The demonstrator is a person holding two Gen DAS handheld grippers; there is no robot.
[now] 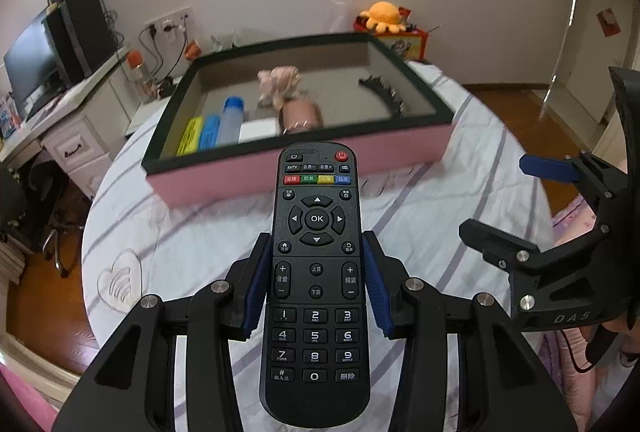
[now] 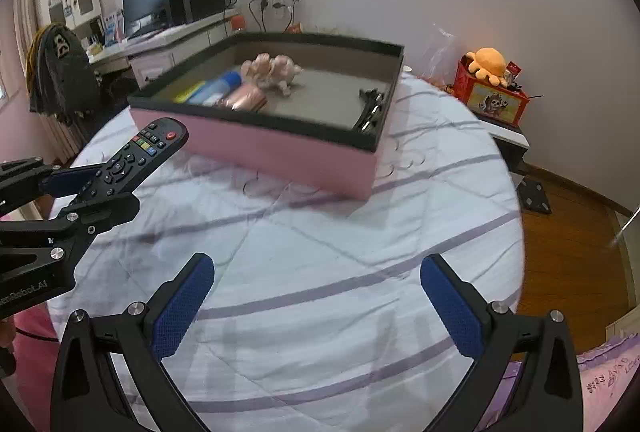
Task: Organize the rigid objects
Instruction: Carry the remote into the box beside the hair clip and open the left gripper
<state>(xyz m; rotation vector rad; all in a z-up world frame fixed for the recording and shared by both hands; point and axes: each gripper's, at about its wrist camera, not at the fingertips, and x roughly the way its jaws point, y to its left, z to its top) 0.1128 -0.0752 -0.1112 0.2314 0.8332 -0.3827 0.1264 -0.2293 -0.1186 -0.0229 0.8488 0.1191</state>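
My left gripper (image 1: 316, 264) is shut on a black remote control (image 1: 316, 252), its blue pads (image 1: 256, 284) pressing both long sides, buttons facing up. The remote (image 2: 132, 156) hangs above the striped bed cover, its top end pointing at a pink box with a black rim (image 1: 304, 168). Inside the box (image 2: 280, 148) lie a blue bottle (image 1: 231, 120), yellow and blue packs, a pink cylinder (image 1: 302, 114), a pale plush figure (image 2: 272, 70) and a black hair clip (image 2: 370, 104). My right gripper (image 2: 318, 296) stands open over bare cover, with nothing between its fingers.
The bed cover (image 2: 340, 232) ends in a rounded edge with wooden floor (image 2: 568, 252) beyond. A white desk with monitor and speakers (image 1: 52, 48) stands at the left. An orange plush on a red box (image 2: 490, 80) sits at the right by the wall.
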